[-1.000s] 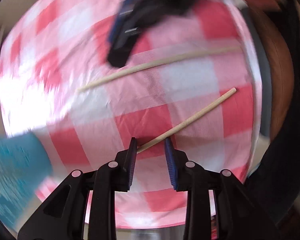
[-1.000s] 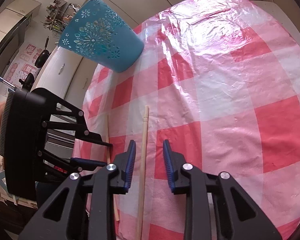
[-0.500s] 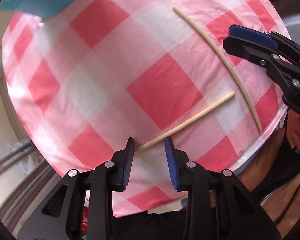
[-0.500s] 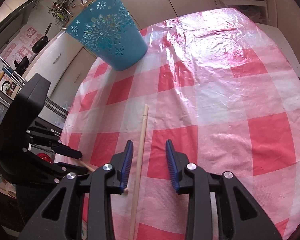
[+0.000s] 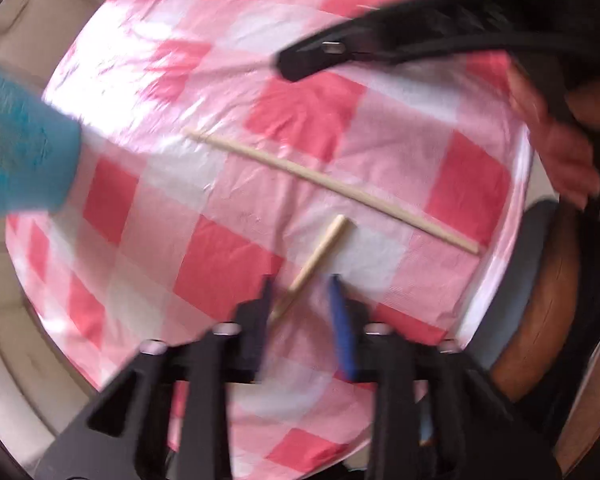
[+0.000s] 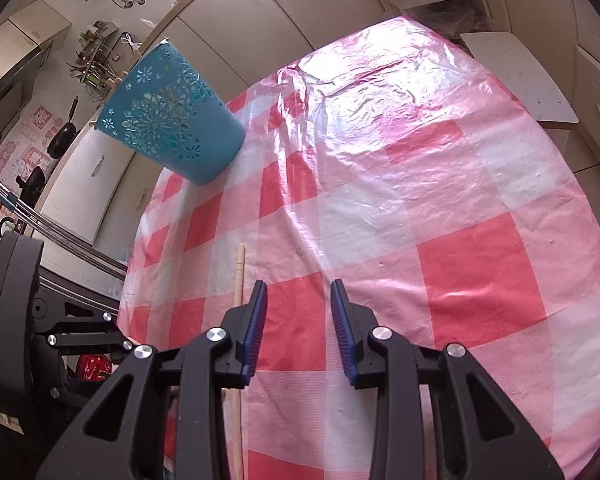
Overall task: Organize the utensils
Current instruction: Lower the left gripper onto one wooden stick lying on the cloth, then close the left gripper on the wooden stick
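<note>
Checked tablecloth [image 6: 440,208] with two chopsticks [image 5: 328,188] and teal basket [image 6: 172,120].

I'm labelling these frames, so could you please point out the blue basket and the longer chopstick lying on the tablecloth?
blue basket [image 6: 168,128]: right wrist view, on its patterned side wall.
longer chopstick [image 5: 332,190]: left wrist view, on the middle of its shaft.
</note>
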### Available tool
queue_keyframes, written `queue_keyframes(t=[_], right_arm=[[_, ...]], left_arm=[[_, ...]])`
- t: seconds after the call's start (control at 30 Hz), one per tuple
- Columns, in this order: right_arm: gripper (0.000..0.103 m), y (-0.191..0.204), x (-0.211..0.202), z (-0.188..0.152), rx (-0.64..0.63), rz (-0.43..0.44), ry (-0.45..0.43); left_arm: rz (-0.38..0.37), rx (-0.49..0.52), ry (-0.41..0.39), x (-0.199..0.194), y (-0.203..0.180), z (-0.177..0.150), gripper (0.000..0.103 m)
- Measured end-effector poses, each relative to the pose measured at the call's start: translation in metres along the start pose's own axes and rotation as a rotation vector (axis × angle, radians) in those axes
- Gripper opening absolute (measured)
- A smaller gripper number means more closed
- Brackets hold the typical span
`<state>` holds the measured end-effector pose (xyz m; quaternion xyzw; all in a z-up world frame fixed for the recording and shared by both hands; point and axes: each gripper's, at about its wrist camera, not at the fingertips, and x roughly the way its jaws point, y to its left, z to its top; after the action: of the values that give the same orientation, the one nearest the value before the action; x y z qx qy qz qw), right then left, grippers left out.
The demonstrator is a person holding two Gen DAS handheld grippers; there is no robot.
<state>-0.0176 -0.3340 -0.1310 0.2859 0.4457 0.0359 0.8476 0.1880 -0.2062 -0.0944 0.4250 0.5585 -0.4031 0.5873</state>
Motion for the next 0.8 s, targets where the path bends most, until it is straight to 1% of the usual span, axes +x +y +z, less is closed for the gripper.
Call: queue_keyframes(t=[0.03,0.1,0.13,0.17,0.2,0.23,0.3,0.33,0.37,0.4,0.43,0.5,0.53,0.57,0.6,0.63,0.67,0.7,0.77,0.8], right_arm=[[0.033,0.003,0.0,0.0,-0.012,-0.012,-0.003],[0.033,0.007,0.001,0.0,-0.036,-0.033,-0.007],[0.033,0.01,0.002,0.0,-0.051,-0.045,-0.009],[0.033,0.012,0.003,0.0,-0.07,-0.059,-0.011],[0.033,0.016,0.004,0.0,-0.085,-0.092,0.0],[0.033,0.022,0.007,-0.001,-0.11,-0.107,0.001],[0.033,0.03,0.01,-0.004,-0.161,-0.132,0.003],[0.033,0.035,0.013,-0.005,-0.184,-0.138,0.007],[0.033,0.039,0.015,-0.006,-0.208,-0.142,0.011],[0.033,0.042,0.017,-0.007,-0.23,-0.146,0.015],[0.033,0.044,0.018,-0.008,-0.245,-0.153,0.016],[0.033,0.045,0.02,-0.008,-0.246,-0.154,0.015],[0.033,0.044,0.021,-0.008,-0.24,-0.153,0.013],[0.033,0.042,0.02,-0.008,-0.239,-0.154,0.012],[0.033,0.043,0.02,-0.007,-0.24,-0.158,0.011],[0.033,0.044,0.021,-0.008,-0.243,-0.163,0.01],[0.033,0.044,0.022,-0.007,-0.245,-0.166,0.009],[0.033,0.044,0.022,-0.007,-0.248,-0.167,0.009],[0.033,0.045,0.021,-0.009,-0.253,-0.168,0.009],[0.033,0.045,0.021,-0.009,-0.255,-0.167,0.008]], left_arm=[[-0.01,-0.055,-0.013,-0.003,0.008,-0.014,0.012],[-0.045,-0.196,-0.049,-0.005,0.036,-0.022,0.012],[-0.072,-0.268,-0.068,-0.013,0.036,-0.034,0.012],[-0.107,-0.354,-0.088,-0.014,0.049,-0.041,0.012],[-0.149,-0.429,-0.109,-0.013,0.064,-0.055,0.01],[-0.209,-0.534,-0.141,-0.014,0.08,-0.064,0.009],[-0.291,-0.691,-0.188,-0.015,0.103,-0.079,0.007],[-0.309,-0.739,-0.202,-0.014,0.111,-0.087,0.007],[-0.302,-0.769,-0.211,-0.015,0.119,-0.093,0.007],[-0.248,-0.758,-0.213,-0.014,0.12,-0.104,0.007],[-0.2,-0.705,-0.228,-0.016,0.103,-0.109,0.007],[-0.22,-0.63,-0.272,-0.024,0.086,-0.121,0.008],[-0.191,-0.575,-0.272,-0.028,0.084,-0.119,0.011],[-0.145,-0.494,-0.265,-0.036,0.057,-0.121,0.012],[-0.125,-0.452,-0.259,-0.04,0.041,-0.119,0.017],[-0.096,-0.413,-0.246,-0.041,0.035,-0.118,0.02],[-0.074,-0.383,-0.23,-0.039,0.004,-0.121,0.02],[-0.055,-0.352,-0.213,-0.037,0.002,-0.121,0.02],[-0.027,-0.316,-0.196,-0.018,-0.024,-0.119,0.02],[-0.011,-0.294,-0.199,-0.014,-0.03,-0.112,0.02]])
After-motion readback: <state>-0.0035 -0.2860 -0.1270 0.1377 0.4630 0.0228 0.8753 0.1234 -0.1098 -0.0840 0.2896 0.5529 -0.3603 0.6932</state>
